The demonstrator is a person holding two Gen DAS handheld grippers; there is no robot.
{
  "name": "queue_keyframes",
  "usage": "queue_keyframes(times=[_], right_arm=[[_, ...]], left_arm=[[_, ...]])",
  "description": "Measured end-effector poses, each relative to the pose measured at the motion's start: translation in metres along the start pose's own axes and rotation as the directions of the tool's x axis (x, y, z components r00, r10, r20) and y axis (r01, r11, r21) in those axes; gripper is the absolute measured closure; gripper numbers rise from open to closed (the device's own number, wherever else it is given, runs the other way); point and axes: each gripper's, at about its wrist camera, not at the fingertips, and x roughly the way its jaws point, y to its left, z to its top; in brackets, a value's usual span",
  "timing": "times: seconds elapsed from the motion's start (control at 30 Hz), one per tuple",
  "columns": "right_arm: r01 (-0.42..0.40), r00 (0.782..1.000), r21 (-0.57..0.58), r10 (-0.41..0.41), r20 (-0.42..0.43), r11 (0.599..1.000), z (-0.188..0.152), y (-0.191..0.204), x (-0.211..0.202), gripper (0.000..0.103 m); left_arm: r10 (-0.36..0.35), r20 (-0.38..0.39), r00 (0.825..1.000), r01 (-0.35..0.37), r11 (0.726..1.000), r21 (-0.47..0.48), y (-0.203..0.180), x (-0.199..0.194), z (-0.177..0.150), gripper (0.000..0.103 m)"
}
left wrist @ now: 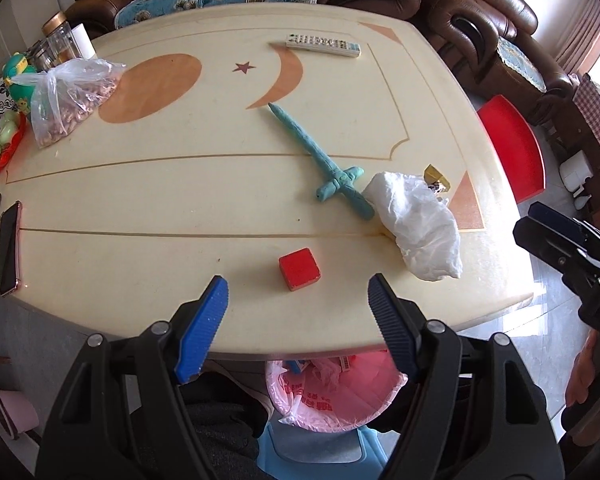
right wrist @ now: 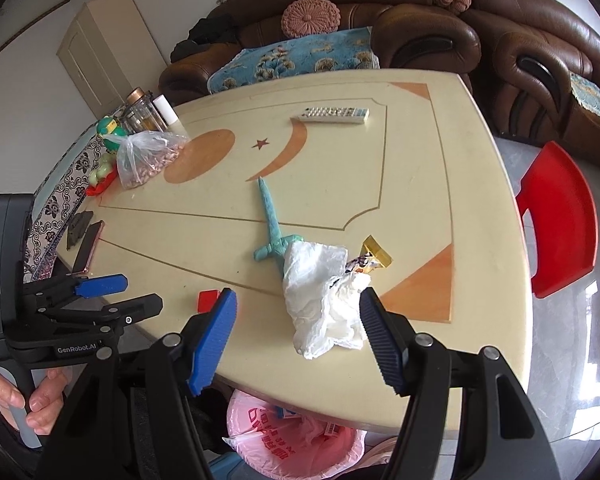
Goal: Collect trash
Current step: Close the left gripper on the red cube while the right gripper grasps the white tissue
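A crumpled white plastic bag [left wrist: 416, 224] [right wrist: 320, 300] lies near the table's front right corner, with a gold snack wrapper [left wrist: 436, 178] [right wrist: 374, 258] just behind it. Under the table edge stands a bin lined with a pink bag [left wrist: 336, 392] [right wrist: 296, 440] holding some trash. My left gripper [left wrist: 296, 300] hovers open over the front edge, just short of a red cube [left wrist: 299, 269] [right wrist: 208, 299]. My right gripper [right wrist: 298, 320] is open too, its fingers either side of the white bag's near end as seen from its camera, nothing gripped.
A teal toy sword [left wrist: 320, 160] [right wrist: 272, 228] lies mid-table, a remote [left wrist: 323, 45] [right wrist: 332, 115] at the back. At the left are a clear bag of nuts [left wrist: 72, 100], bottles, a green toy and a phone [left wrist: 9, 248]. A red chair [right wrist: 560, 216] stands right; sofas behind.
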Motion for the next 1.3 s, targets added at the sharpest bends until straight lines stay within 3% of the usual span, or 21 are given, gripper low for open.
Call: queue_keyframes(times=[0.5, 0.8, 0.97, 1.03, 1.13, 1.3], right_arm=[[-0.035, 0.984, 0.061, 0.045, -0.170, 0.998, -0.008, -0.017, 0.073, 0.040], [-0.023, 0.980, 0.081, 0.038, -0.195, 0.996, -0.007, -0.023, 0.101, 0.041], [-0.009, 0.981, 0.073, 0.023, -0.195, 0.997, -0.007, -0.026, 0.111, 0.049], [-0.003, 0.981, 0.066, 0.015, -0.192, 0.998, -0.007, -0.027, 0.113, 0.058], [0.004, 0.981, 0.058, 0.007, -0.192, 0.998, -0.007, -0.028, 0.114, 0.068], [0.009, 0.983, 0.063, 0.003, -0.186, 0.998, -0.007, -0.031, 0.117, 0.070]], left_arm=[[0.033, -0.128, 0.991, -0.036, 0.999, -0.021, 0.003, 0.070, 0.011, 0.032], [0.031, -0.160, 0.987, -0.038, 0.998, -0.044, 0.007, 0.092, 0.016, 0.032], [0.023, -0.175, 0.984, -0.032, 0.998, -0.054, 0.007, 0.102, 0.018, 0.032], [0.013, -0.182, 0.983, -0.025, 0.998, -0.065, 0.009, 0.105, 0.018, 0.032], [0.010, -0.192, 0.981, -0.025, 0.997, -0.076, 0.010, 0.110, 0.017, 0.040], [-0.004, -0.213, 0.977, -0.018, 0.995, -0.099, 0.011, 0.118, 0.015, 0.048]])
